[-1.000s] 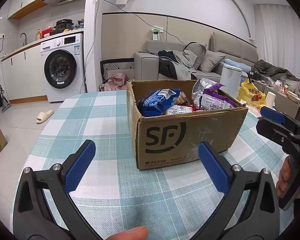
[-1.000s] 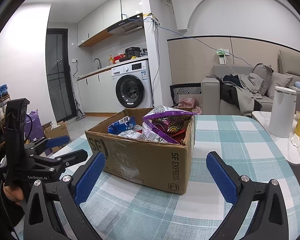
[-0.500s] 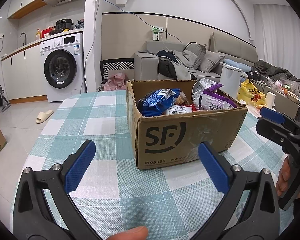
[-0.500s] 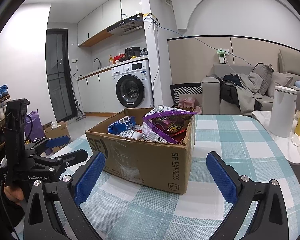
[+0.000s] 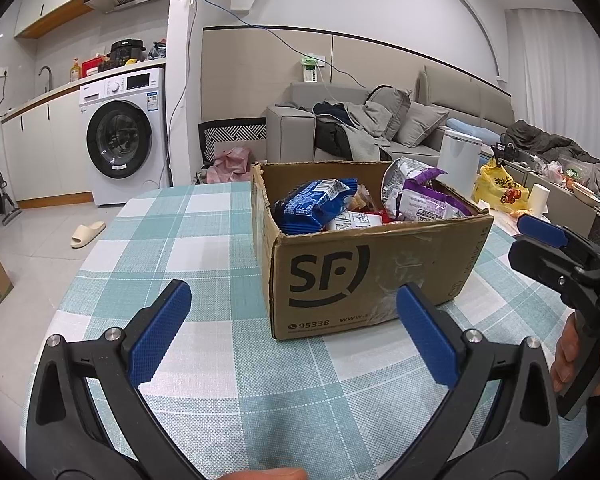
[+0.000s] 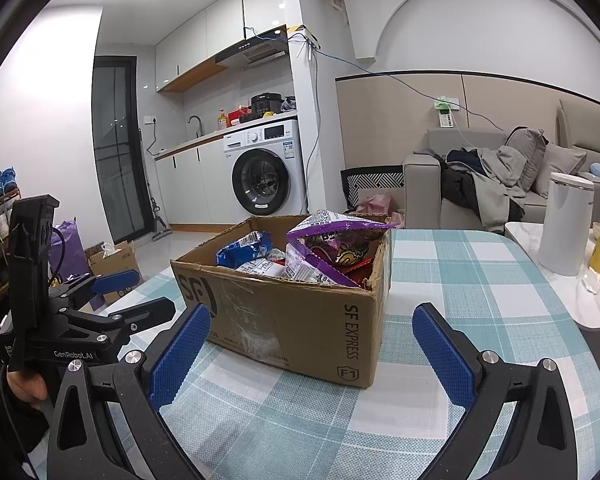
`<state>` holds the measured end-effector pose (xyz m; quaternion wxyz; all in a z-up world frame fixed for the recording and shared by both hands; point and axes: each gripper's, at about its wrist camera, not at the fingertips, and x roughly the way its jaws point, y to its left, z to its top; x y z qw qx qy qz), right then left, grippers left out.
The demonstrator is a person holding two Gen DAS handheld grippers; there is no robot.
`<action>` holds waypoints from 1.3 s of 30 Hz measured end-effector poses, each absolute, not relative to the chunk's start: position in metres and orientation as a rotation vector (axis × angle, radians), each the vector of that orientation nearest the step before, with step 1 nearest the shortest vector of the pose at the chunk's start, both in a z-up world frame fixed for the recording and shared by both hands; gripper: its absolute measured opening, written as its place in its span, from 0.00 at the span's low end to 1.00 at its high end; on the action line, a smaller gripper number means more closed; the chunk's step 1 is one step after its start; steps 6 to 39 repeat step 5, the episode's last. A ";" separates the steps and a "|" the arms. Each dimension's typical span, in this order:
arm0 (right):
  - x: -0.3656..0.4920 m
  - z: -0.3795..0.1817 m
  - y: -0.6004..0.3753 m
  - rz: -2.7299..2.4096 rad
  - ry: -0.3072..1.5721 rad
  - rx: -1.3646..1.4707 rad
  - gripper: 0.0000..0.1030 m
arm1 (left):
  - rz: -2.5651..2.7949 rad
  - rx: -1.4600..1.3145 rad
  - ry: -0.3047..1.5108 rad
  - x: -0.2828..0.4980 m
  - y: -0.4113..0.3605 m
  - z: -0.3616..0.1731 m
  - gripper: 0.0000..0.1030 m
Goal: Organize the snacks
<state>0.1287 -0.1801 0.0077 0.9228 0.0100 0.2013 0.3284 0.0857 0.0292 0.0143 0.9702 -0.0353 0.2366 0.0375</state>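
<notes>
Cardboard box with SF print sits on a table with a teal-and-white check cloth, top open, packed with snacks. Inside: blue snack pack toward the left, purple snack bag on the right sticking up above the rim, white-labelled packet between them, a bit of red wrapper low down — can't read what it is.

Left gripper – jaws spread wide, nothing between the blue pads, held low over the cloth just short of the box's printed front. Fingertip of the holder visible at the bottom edge of the left wrist view.

Right gripper – also wide open, empty, aimed at the box corner marked SF EXPRESS, not touching it. In the right wrist view the box shows the purple bag leaning against its right wall.

Each gripper shows at the edge of the other's view, hand wrapped on the handle.

Off the table: washing machine against the kitchen wall, grey sofa with clothes heaped on it, white bin beside the table, yellow bag near it.
</notes>
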 end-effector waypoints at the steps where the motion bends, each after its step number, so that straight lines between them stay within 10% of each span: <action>1: 0.129 0.008 -0.180 0.673 0.413 0.020 1.00 | 0.076 -0.070 0.476 0.086 0.029 0.015 0.99; 39: 0.129 0.008 -0.180 0.674 0.414 0.020 1.00 | 0.071 -0.066 0.476 0.087 0.028 0.015 0.99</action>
